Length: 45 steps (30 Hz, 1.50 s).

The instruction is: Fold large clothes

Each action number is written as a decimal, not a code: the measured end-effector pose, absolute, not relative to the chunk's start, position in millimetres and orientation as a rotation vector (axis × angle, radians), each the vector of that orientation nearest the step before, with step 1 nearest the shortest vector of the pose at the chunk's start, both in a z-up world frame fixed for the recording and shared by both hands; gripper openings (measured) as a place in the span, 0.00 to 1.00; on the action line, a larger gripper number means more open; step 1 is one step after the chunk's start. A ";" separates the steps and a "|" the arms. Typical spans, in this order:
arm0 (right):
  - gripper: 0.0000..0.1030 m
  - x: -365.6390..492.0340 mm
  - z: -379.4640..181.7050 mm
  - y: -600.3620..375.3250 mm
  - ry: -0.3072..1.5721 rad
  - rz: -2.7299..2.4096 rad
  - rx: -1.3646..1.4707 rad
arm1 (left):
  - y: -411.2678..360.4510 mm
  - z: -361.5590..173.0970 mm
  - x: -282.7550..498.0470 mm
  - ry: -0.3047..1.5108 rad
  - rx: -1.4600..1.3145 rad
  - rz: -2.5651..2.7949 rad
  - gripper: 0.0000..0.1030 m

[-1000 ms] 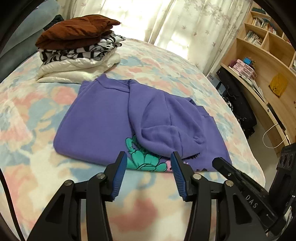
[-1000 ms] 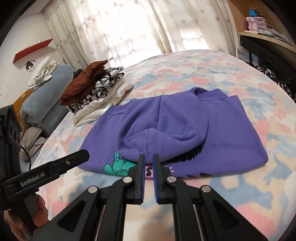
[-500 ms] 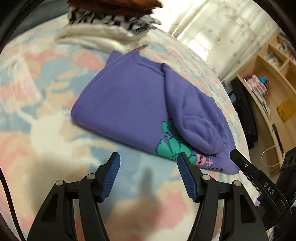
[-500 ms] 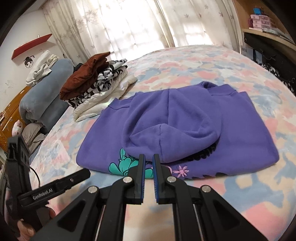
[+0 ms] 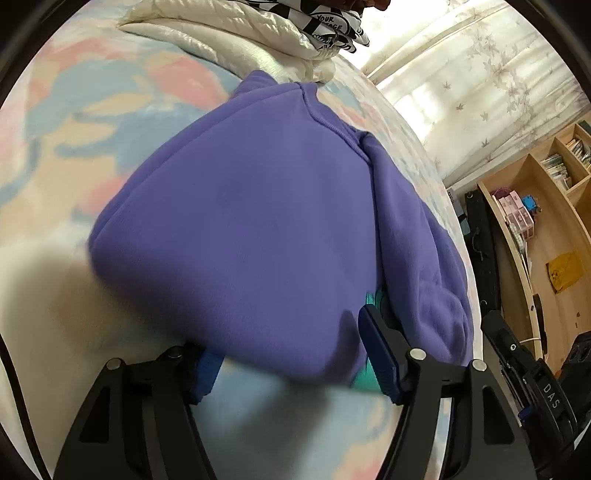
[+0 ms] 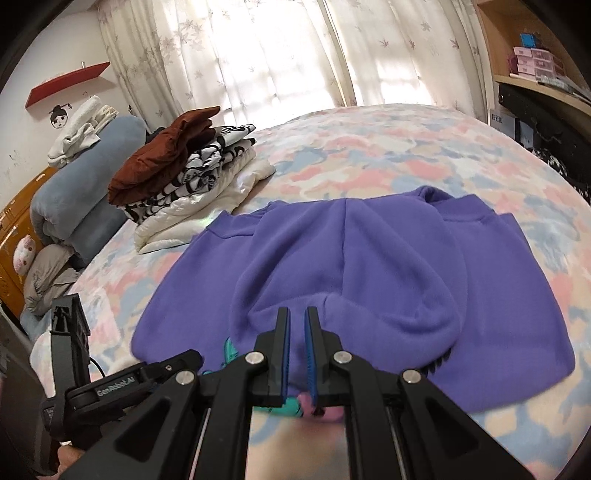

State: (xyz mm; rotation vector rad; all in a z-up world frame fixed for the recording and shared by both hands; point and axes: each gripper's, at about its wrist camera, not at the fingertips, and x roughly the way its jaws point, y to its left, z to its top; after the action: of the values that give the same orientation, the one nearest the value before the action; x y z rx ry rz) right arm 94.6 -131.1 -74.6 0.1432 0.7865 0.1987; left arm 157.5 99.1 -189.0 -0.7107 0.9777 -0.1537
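Brown top [image 6: 162, 162] only in right view.

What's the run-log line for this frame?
task: fold | sweatshirt: flat on bed, sleeves in | left gripper: jaws opening, hem edge between | right gripper: jaws shut, empty

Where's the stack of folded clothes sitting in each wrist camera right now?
Left wrist: the stack of folded clothes runs along the top edge, partly cut off, just beyond the purple sweatshirt.
Right wrist: the stack sits upper left, behind the sweatshirt.
Shared landmark: the sweatshirt's collar end, nearest the stack.
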 end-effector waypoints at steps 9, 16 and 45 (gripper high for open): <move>0.08 138.4 -123.0 -135.0 0.906 0.133 0.136 | 105.2 -175.6 186.2 0.852 -0.680 -0.087 0.26; 0.08 132.8 -134.8 -138.4 0.890 0.156 0.152 | 51.4 -115.8 174.7 0.635 -0.354 -0.110 0.17; 0.11 35.1 -73.1 -387.5 0.705 -0.056 0.579 | -279.3 -77.2 182.0 0.662 0.198 -0.548 0.22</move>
State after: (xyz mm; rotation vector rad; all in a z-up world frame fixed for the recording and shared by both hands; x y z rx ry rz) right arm 35.1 -387.5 -73.1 0.5788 0.7054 -0.0563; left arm 182.0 -279.3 -77.2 0.1982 0.6619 -0.5476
